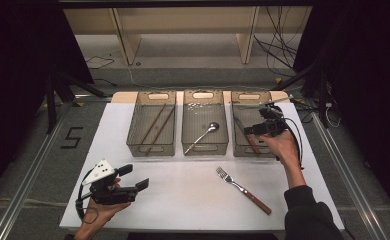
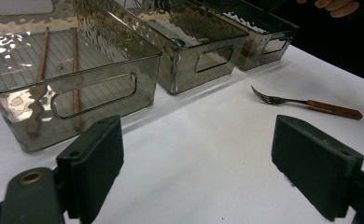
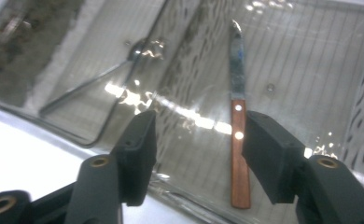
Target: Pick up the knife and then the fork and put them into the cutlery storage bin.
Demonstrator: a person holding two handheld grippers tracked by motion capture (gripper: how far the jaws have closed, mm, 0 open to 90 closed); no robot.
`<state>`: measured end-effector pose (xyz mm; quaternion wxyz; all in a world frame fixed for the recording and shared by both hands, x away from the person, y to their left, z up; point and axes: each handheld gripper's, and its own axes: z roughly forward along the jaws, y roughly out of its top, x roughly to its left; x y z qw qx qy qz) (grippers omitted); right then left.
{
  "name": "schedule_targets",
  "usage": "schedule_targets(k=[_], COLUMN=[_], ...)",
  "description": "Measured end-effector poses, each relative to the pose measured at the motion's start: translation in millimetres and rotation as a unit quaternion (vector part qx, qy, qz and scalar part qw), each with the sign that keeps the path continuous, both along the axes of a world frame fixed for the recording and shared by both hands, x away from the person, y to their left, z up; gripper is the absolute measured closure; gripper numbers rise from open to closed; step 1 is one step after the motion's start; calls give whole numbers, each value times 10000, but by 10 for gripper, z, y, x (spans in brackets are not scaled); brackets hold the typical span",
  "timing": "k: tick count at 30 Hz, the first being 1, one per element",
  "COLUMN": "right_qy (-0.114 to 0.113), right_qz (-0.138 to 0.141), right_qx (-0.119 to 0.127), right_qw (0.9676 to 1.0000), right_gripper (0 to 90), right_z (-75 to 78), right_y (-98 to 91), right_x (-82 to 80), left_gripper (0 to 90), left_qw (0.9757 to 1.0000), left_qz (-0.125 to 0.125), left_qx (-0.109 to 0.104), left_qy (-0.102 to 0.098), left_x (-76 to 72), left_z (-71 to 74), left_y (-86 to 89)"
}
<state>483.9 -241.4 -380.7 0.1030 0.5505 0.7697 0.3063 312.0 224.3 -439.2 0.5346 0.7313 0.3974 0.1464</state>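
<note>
Wood-handled knife (image 3: pixel 238 144) lies flat in the right bin (image 1: pixel 239 131), let go: the right gripper (image 1: pixel 264 126) hangs above it, jaws partly apart and empty. Sorting cutlery looks to be the job. Next the fork (image 1: pixel 243 190), on the near table, needs picking up. The left gripper (image 1: pixel 133 186) waits near left, wide open, empty. A "5" (image 1: pixel 72 137) marks the floor.

I see the knife (image 3: pixel 238 135) flat on the floor of the right bin (image 1: pixel 238 142), wooden handle toward the near wall, steel blade pointing far. It's lying free, nothing touching it, roughly lengthwise in the bin.
</note>
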Motion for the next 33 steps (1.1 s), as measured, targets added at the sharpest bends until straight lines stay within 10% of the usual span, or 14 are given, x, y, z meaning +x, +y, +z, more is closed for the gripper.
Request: schedule_targets(k=[33], right_qy=[-526], right_qz=[936], right_qx=[383], right_qw=[9935], right_gripper=[265], right_z=[48], right_y=[156], right_x=[-736], left_gripper=[163], left_qw=[10000], left_qz=[14], left_qx=[-92], left_qy=[-22], left_x=[4], left_z=[-9], left_y=[8])
